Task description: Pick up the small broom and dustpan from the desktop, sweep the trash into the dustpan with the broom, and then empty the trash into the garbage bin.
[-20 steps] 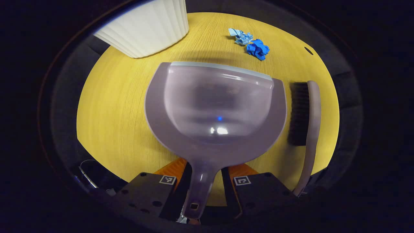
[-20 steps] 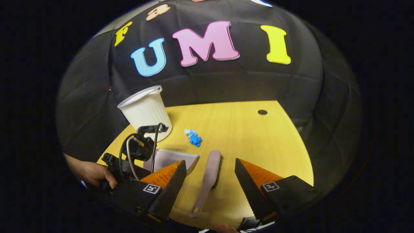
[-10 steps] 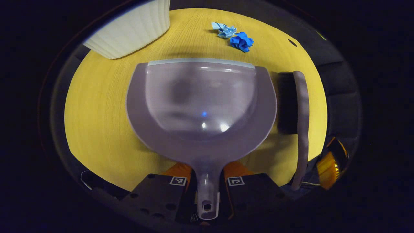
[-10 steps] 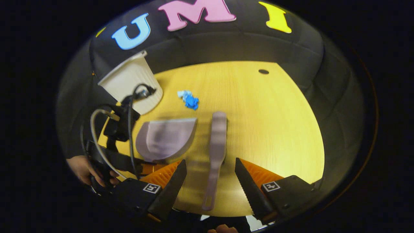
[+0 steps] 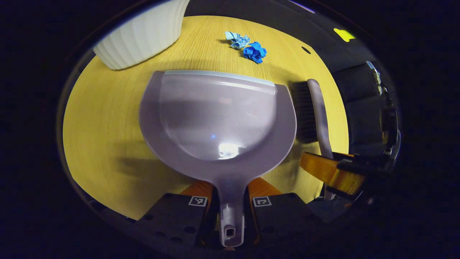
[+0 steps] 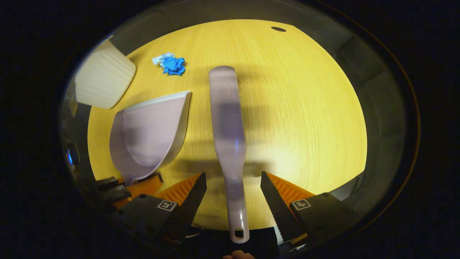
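Left hand-held gripper [image 5: 230, 201] is clamped on the dustpan [image 5: 219, 118] handle. Right hand-held gripper [image 6: 233, 196] sits open around the broom [image 6: 230, 136] handle, so next it squeezes.

My right gripper view blurs the broom [image 6: 229, 133]; its bristles are hidden. Garbage bin [image 5: 142, 34] top cut off.

We have brought the right gripper [image 6: 233, 187] down until its spread fingers straddle the mauve plastic broom's [image 6: 230, 144] handle, tilting toward the yellow wooden desktop [image 6: 305, 108].
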`<state>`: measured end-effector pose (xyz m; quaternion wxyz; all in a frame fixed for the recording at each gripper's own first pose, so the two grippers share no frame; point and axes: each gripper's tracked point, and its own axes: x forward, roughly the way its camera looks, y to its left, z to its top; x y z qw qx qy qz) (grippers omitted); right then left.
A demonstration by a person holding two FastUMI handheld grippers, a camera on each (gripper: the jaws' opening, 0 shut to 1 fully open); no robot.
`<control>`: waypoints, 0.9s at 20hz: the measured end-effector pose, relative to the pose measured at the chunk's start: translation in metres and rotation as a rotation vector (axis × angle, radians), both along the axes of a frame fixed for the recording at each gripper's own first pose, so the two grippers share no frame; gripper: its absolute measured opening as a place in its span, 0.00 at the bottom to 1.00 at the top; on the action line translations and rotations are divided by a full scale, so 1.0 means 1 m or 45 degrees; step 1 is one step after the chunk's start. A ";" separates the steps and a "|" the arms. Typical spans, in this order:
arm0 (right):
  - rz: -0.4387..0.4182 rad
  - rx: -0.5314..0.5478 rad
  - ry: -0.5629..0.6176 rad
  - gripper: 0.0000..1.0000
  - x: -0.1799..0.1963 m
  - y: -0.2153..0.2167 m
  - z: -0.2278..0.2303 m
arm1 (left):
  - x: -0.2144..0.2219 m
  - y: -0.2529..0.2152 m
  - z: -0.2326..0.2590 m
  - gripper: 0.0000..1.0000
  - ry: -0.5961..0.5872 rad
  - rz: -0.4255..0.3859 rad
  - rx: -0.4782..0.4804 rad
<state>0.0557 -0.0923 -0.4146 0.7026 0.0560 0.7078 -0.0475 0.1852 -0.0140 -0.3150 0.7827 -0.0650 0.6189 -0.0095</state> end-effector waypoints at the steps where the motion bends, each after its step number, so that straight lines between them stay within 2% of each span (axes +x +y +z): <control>1: -0.001 -0.008 0.013 0.99 0.002 0.000 -0.004 | 0.000 0.000 0.000 0.30 -0.002 -0.004 -0.012; 4: 0.008 -0.094 0.028 0.99 0.007 -0.013 -0.018 | 0.001 0.000 -0.001 0.29 0.000 -0.030 -0.021; 5: -0.003 -0.094 0.026 0.91 0.009 -0.015 -0.021 | 0.000 0.001 0.000 0.30 0.004 -0.036 -0.023; 6: -0.025 -0.097 0.032 0.89 0.009 -0.012 -0.017 | 0.001 0.001 -0.001 0.29 0.005 -0.043 -0.026; 8: -0.052 -0.064 0.027 0.75 0.012 -0.006 -0.019 | 0.000 0.001 0.001 0.29 0.016 -0.052 -0.032; 11: -0.043 -0.076 0.007 0.30 0.015 -0.003 -0.022 | -0.002 0.004 0.001 0.29 0.041 -0.086 -0.018; 13: 0.000 -0.058 -0.003 0.28 0.014 -0.001 -0.022 | -0.004 0.008 0.002 0.30 0.065 -0.121 0.001; 14: 0.005 -0.033 0.012 0.21 0.011 0.001 -0.019 | -0.005 0.011 0.003 0.29 0.075 -0.146 0.021; 15: -0.001 0.008 0.016 0.28 0.010 0.005 -0.017 | -0.004 0.015 0.004 0.30 0.081 -0.181 0.046; 18: 0.025 0.024 0.014 0.27 0.021 -0.011 -0.017 | 0.002 0.029 0.007 0.30 0.076 -0.291 0.122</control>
